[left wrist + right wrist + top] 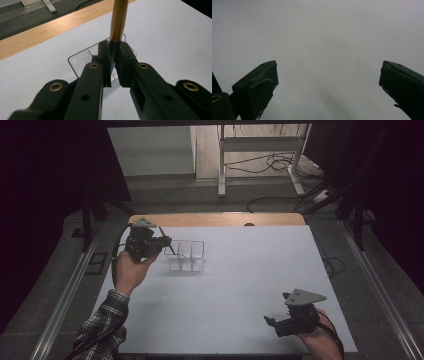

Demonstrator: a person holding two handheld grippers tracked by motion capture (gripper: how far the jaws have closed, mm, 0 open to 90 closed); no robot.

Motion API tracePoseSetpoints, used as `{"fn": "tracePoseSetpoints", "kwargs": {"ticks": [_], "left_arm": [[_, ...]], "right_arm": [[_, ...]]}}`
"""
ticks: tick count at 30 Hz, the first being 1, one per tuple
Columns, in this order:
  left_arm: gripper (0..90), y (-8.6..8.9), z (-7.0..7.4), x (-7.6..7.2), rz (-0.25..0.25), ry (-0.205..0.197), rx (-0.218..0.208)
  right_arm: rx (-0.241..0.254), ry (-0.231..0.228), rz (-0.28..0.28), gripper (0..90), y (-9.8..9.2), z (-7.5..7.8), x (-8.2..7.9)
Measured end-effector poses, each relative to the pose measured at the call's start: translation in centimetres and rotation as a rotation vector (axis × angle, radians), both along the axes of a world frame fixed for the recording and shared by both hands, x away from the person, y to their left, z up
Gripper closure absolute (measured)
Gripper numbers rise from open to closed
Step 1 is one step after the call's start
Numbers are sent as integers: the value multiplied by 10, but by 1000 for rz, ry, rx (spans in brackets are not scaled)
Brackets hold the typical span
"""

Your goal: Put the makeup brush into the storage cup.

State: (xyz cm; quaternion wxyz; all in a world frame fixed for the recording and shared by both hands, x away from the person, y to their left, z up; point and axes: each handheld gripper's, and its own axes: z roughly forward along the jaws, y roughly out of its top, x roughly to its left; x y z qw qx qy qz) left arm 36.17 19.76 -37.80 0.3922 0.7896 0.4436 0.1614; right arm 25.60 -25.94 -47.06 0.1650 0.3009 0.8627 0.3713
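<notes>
Pen: smooth copper-coloured cylinder | clear plastic organizer: rounded corners

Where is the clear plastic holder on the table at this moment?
In the high view the clear plastic holder stands on the far left part of the white table, just beside the left gripper, which holds a pen over it.

Dim room. White-topped counter with wooden far edge. Grey floor at 12 o'clock, white metal frame, loose cables.
</notes>
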Motion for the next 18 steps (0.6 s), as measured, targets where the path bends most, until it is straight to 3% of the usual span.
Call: {"fn": "tracePoseSetpoints", "kwargs": {"ticks": [18], "left_arm": [[835,-3,-5,21,48,5,29]], "right_arm": [[-15,-9,-4,26,0,0,1]]}}
